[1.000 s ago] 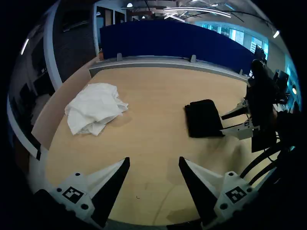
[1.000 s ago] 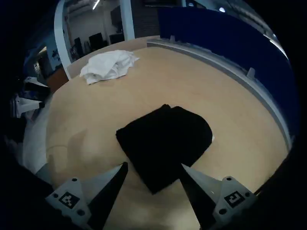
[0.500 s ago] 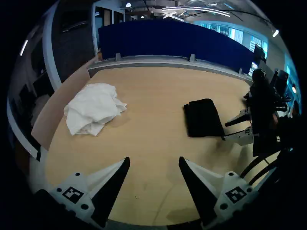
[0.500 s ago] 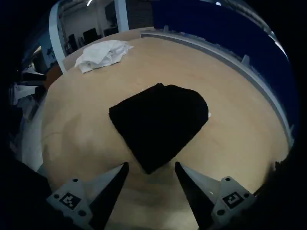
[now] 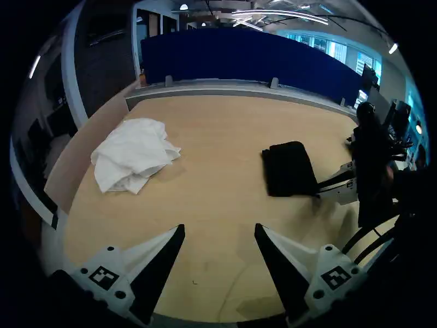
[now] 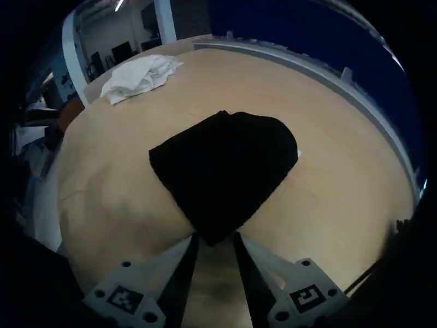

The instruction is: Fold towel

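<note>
The folded black towel (image 6: pixel 224 164) lies flat on the light wooden table (image 5: pixel 218 126), well apart from a crumpled white cloth (image 5: pixel 131 156). The right gripper (image 6: pixel 214 240) sets its fingers narrowly about the towel's near corner (pinching or not, I cannot tell); the left gripper (image 5: pixel 218 235) hovers, fingers spread wide, empty

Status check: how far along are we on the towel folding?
Done: the black towel lies folded into a compact pad. In hand: the right tongs straddle its near corner, jaws close together; grip unconfirmed. Still to do: the white towel sits crumpled, and the left tongs hang open.
</note>
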The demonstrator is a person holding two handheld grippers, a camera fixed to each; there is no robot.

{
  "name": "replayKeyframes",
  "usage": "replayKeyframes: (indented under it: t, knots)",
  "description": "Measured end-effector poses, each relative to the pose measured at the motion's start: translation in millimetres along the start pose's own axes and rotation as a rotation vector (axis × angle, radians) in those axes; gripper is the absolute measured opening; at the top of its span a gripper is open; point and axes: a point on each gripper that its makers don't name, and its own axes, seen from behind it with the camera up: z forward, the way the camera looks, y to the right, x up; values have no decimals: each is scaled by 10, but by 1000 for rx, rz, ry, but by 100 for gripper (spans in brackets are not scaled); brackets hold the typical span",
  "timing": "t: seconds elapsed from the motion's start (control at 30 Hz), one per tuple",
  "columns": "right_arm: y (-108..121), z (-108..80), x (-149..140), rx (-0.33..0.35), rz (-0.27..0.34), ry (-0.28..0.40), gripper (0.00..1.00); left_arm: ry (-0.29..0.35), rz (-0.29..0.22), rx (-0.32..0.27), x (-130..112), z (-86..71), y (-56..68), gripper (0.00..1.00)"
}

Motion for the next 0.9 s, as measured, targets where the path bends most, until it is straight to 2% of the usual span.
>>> replayKeyframes:
  t: [0.07, 0.4, 0.67, 0.9]
  knots:
    - [-4, -4, 2, -3, -2, 2, 35, 0, 1, 1, -2, 8, 1, 95]
    - [4, -8, 12, -7, 0, 13, 8, 0, 4, -2, 17, 11, 5, 95]
    - [9, -96, 108, 12, 17, 41, 6, 1, 7, -5, 23, 0, 19, 95]
    - [35, -316, 422, 16, 7, 111, 6, 13, 13, -10, 80, -8, 47, 95]
